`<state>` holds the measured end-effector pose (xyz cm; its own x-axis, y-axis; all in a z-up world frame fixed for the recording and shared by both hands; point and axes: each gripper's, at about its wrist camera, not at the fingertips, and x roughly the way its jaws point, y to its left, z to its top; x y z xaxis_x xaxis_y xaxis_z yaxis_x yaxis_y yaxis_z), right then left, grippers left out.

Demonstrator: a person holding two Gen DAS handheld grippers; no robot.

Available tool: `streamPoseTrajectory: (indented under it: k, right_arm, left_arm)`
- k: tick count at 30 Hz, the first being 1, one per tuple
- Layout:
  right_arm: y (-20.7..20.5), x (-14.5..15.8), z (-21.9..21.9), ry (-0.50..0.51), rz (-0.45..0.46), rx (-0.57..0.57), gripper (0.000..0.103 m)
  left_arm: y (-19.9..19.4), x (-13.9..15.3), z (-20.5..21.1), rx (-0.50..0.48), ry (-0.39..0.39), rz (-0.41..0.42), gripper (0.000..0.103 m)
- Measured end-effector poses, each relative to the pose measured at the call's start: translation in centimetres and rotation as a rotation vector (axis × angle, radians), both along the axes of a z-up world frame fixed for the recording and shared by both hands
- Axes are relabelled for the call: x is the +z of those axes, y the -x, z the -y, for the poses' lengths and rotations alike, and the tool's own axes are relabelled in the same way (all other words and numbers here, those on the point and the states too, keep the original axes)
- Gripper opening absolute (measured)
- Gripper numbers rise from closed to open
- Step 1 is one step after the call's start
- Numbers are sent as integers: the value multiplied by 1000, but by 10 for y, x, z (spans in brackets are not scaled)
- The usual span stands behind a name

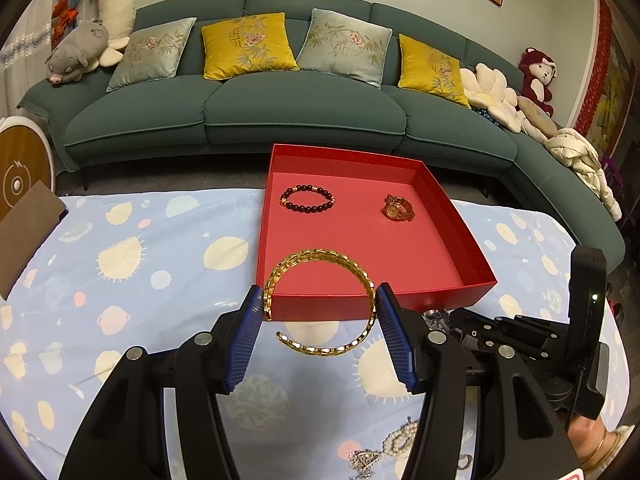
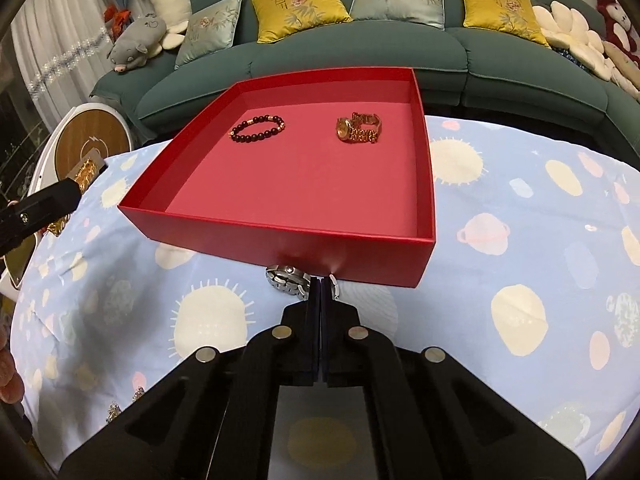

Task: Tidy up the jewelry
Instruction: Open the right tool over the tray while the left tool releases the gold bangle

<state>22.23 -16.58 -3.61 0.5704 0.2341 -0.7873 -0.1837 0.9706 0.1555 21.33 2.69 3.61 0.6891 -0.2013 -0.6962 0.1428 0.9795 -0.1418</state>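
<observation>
Left gripper (image 1: pixel 320 300) grasps gold bracelet (image 1: pixel 320 280) just short of red box (image 1: pixel 440 292) near wall; bracelet could snag the rim. Right gripper (image 2: pixel 321 280) clenched on silver watch (image 2: pixel 286 280) against that wall; thin pinch, may slip. 2 pieces already inside.

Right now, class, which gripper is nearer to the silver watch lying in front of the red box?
Right. The right gripper has its shut fingertips at the silver watch, just before the red box. The left gripper is off to one side, gripping the gold bracelet.
</observation>
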Motion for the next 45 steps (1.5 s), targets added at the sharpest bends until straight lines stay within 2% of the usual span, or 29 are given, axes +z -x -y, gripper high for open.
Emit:
streamPoseTrajectory:
  k: [4, 5, 6, 8, 9, 11, 14, 15, 16, 17, 21, 22, 31, 36, 41, 45]
  right_arm:
    - [3, 9, -1, 5, 31, 17, 0]
    - [3, 8, -3, 15, 26, 19, 6]
    - [2, 5, -4, 22, 10, 24, 27]
    - [2, 2, -5, 35, 22, 8, 58]
    - [3, 0, -6, 44, 32, 5, 59]
    - [-1, -8, -9, 52, 4, 29, 58]
    - [-6, -19, -13, 61, -18, 45, 45]
    - [-4, -19, -14, 69, 4, 48, 37]
    - [-6, -20, -16, 83, 4, 51, 35]
    - [-6, -20, -17, 87, 6, 54, 23]
    - [-4, -17, -13, 51, -12, 63, 15]
    - [-3, -15, -13, 41, -10, 68, 6]
    - [12, 13, -16, 13, 51, 74, 4]
    - [13, 48, -13, -19, 132, 66, 4]
    - [-7, 89, -3, -48, 217, 39, 4]
    - [-43, 95, 3, -24, 227, -3, 4]
  left_arm:
    - [0, 0, -1, 1, 2, 1, 55]
    - [0, 0, -1, 0, 3, 0, 55]
    - [0, 0, 0, 1, 4, -1, 55]
    - [1, 0, 0, -1, 4, 0, 55]
    - [1, 0, 0, -2, 2, 2, 55]
    - [2, -1, 0, -4, -1, 2, 55]
    - [1, -4, 1, -5, -1, -6, 55]
    - [1, -5, 1, -6, -3, -7, 55]
    - [1, -5, 2, -8, -5, -8, 55]
    - [1, -6, 3, -10, -8, -10, 55]
    - [3, -6, 5, -17, -10, -9, 55]
    - [3, -5, 5, -18, -9, -7, 55]
    - [5, -3, 1, -10, 1, -1, 55]
    - [2, 2, 0, -14, 7, 10, 55]
    - [-20, 16, 8, -36, 22, 25, 55]
    - [-52, 23, 23, -42, -10, 56, 55]
